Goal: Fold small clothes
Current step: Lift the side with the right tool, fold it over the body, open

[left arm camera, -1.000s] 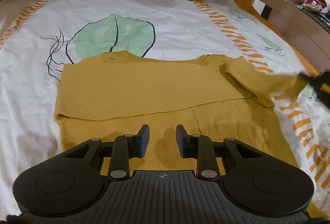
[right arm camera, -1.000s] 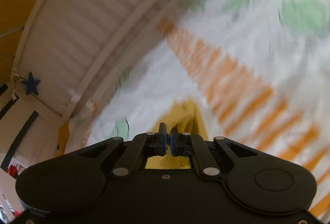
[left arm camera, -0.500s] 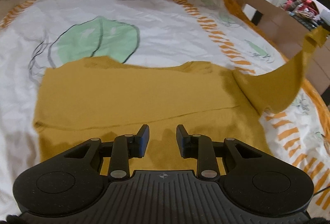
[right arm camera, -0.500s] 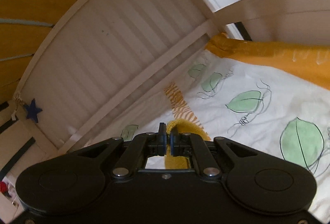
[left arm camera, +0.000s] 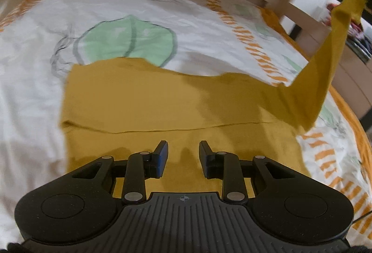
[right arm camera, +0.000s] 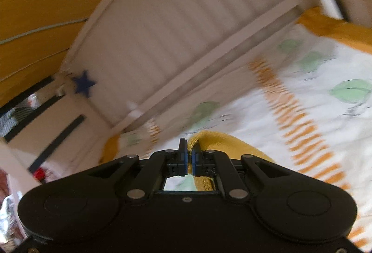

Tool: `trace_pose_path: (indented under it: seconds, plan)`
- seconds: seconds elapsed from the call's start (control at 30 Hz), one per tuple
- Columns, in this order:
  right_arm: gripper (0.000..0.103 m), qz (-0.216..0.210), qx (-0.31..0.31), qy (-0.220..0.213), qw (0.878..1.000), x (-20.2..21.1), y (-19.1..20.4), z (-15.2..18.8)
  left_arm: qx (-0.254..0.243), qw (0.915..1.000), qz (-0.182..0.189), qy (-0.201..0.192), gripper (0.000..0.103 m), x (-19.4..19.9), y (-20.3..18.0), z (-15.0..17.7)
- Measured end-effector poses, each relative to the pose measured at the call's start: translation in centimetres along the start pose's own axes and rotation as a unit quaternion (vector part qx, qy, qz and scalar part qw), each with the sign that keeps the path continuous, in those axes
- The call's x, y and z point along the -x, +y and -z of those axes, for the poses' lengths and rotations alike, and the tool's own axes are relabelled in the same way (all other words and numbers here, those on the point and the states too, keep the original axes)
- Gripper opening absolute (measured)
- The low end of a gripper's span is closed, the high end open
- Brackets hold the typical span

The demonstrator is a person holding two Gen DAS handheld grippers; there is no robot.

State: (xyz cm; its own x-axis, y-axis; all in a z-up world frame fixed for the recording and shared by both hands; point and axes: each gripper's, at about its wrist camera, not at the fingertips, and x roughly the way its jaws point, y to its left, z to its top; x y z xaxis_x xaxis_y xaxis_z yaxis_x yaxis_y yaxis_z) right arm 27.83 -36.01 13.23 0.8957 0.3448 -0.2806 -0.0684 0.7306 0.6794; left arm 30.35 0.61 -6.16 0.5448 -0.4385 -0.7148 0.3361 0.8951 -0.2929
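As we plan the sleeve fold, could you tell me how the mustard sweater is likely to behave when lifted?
Probably floppy: the sleeve drapes from the right gripper. Likely light, hanging from one pinch. The sweater stays flat on the bed.

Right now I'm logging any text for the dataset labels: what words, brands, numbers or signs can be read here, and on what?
No readable words, brands or numbers.
Left gripper: only a small round crosshair mark on its body, no letters.
Headboard: a dark blue star, a shape, not text.
Bedsheet: leaf and orange stripe print, no lettering.
Yellow garment, its sleeve pinched in the right gripper: no label shows.
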Motion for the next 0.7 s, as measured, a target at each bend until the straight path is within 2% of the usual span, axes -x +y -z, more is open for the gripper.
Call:
trace_pose_path:
  seconds: [0.17, 0.33, 0.47, 0.57, 0.7]
  plan:
    - [0.012, -0.057, 0.014, 0.046, 0.997, -5.2, 4.6, 1.8, 0.044, 0.9988, -0.009, -0.018, 0.029, 0.8, 3.5, -0.2]
    - [0.012, -0.077, 0.033, 0.104, 0.991, -11.5, 7.6, 5.8, 0.043, 0.9977, -0.039, -0.034, 0.029, 2.4, 4.9, -1.3]
    - [0.012, -0.071, 0.061, 0.155, 0.983, -15.7, 8.7, 10.5, 0.033, 0.9964, -0.040, -0.067, 0.048, 4.5, 5.2, -2.1]
    - [0.013, -0.052, 0.087, 0.189, 0.977, -18.2, 8.7, 14.0, 0.032, 0.9956, -0.044, -0.076, 0.050, 5.2, 5.7, -2.3]
    - [0.017, -0.029, 0.115, 0.232, 0.965, -21.4, 7.9, 18.3, 0.057, 0.9946, -0.051, -0.070, 0.051, 5.0, 6.9, -2.6]
